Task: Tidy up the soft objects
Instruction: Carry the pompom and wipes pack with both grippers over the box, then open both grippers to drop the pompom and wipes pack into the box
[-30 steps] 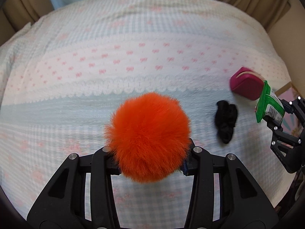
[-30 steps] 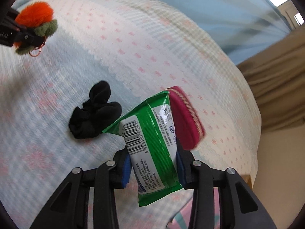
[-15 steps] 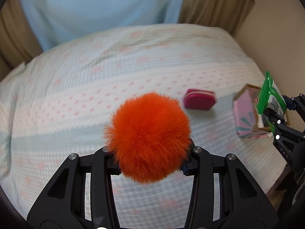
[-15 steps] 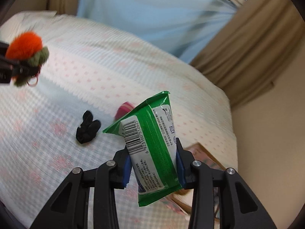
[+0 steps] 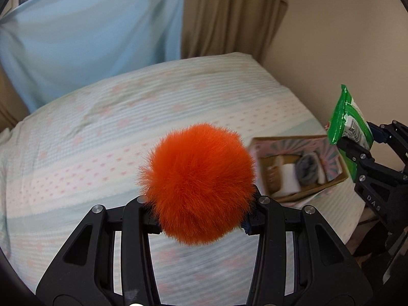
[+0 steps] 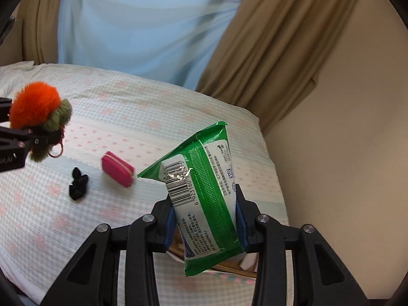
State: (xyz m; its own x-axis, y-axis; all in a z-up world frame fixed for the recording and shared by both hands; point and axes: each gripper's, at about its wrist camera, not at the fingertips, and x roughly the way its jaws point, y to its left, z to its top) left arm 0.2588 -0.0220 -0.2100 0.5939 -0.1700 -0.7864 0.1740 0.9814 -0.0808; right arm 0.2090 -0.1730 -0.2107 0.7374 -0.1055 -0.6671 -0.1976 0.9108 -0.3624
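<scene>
My left gripper [image 5: 200, 210] is shut on a fluffy orange pom-pom [image 5: 199, 182] and holds it above the bed; it also shows in the right wrist view [image 6: 35, 112], with an olive puff and a ring under it. My right gripper [image 6: 204, 219] is shut on a green wipes packet [image 6: 204, 196], held upright above an open cardboard box [image 5: 298, 168] at the bed's right edge. The packet also shows in the left wrist view [image 5: 349, 119]. A black scrunchie [image 6: 77, 187] and a pink pouch [image 6: 117, 168] lie on the bed.
The box holds a grey rolled item [image 5: 307, 169] and a white item [image 5: 288, 178]. The bed [image 5: 102, 132] has a light checked cover with pink dots. A beige wall [image 6: 344, 140] stands to the right, with brown and blue curtains [image 6: 140, 38] behind the bed.
Both grippers have lifted and swung right with their loads. The box has come into fuller view beside the pom-pom, and the packet now hangs over it.
</scene>
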